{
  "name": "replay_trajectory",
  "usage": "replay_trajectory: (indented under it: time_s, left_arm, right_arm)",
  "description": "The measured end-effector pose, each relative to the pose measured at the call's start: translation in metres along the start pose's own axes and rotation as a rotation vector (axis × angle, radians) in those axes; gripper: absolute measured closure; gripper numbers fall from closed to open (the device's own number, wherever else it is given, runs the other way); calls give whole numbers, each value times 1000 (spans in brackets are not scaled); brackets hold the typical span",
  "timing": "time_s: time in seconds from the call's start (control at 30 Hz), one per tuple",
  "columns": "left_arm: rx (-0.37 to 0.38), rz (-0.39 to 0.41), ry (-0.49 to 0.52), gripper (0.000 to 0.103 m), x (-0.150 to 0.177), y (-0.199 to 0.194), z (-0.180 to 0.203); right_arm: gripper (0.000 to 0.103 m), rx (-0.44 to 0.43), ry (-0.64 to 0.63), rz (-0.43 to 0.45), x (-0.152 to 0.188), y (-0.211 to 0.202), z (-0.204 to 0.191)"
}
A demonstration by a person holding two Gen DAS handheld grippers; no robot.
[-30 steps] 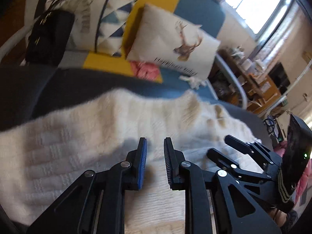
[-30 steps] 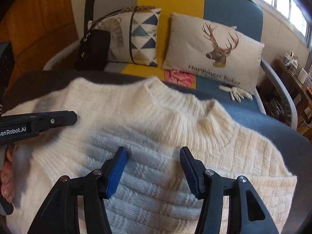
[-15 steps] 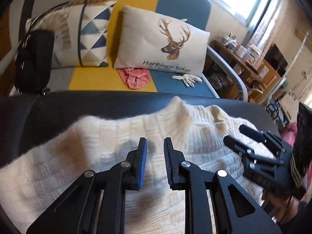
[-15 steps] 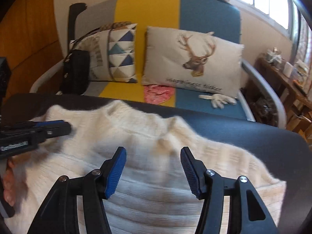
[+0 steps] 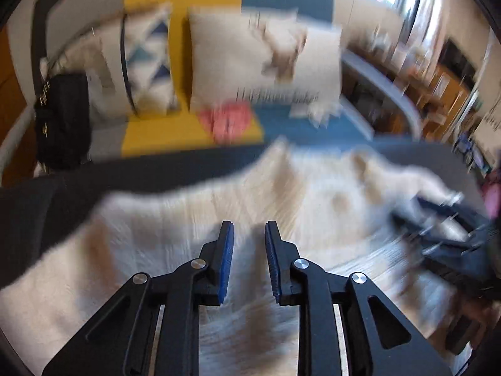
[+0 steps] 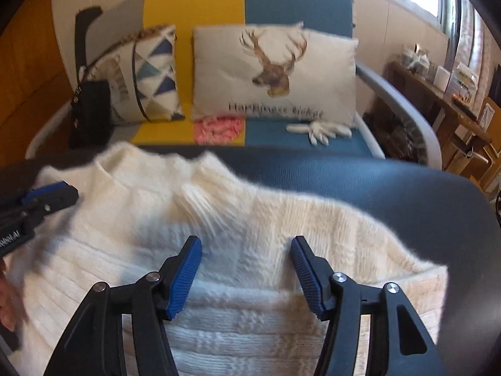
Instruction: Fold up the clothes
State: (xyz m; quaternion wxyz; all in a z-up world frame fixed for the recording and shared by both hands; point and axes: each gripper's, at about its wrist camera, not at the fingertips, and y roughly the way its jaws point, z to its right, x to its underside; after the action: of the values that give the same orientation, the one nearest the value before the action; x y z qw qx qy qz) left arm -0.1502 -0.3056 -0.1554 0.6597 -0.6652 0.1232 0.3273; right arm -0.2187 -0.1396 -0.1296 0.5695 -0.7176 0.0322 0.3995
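Sweater (image 6: 238,250) lies crosswise on dark surface (image 6: 375,181), collar far. Right tool (image 6: 245,269) spread, just been opening, over right half; left tool (image 5: 249,263) narrowly apart, empty.

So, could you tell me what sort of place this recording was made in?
Most likely a home living room. A sofa in yellow and blue panels holds a deer-print cushion and a black handbag, and a cream knitted sweater lies on a dark surface in front.
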Motion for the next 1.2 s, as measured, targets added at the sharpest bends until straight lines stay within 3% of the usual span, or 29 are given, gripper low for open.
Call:
replay_trajectory:
  time_s: [0.13,0.27,0.4,0.53,0.73,0.93,1.03,1.1,1.2]
  left_arm:
    - [29,0,-43,80,6,-20,-4]
    - [75,45,-132,80,44,-63,-15]
    - [47,19,-178,79,84,-75,-21]
    - [36,19,-169,79,92,-80,-21]
    - [58,107,-202,79,114,-141,-20]
    - [26,48,-266,79,169,-161,-28]
    - [3,-27,-300,79,193,-150,-37]
    - [27,-21,-322,79,202,-151,-42]
    - [197,1,-478,79,205,-160,-68]
  right_arm:
    - [42,0,11,29,1,-25,1]
    - [41,46,8,71,24,-67,2]
    - [41,76,37,6,60,-77,10]
    - [40,86,30,-20,74,-73,8]
    - [40,35,-103,55,81,-128,-38]
    - [40,-23,-256,31,113,-142,-99]
    - [40,-65,-296,3,133,-138,-121]
    - [40,-75,-313,-30,143,-127,-129]
    - [40,-103,-268,-18,150,-125,-124]
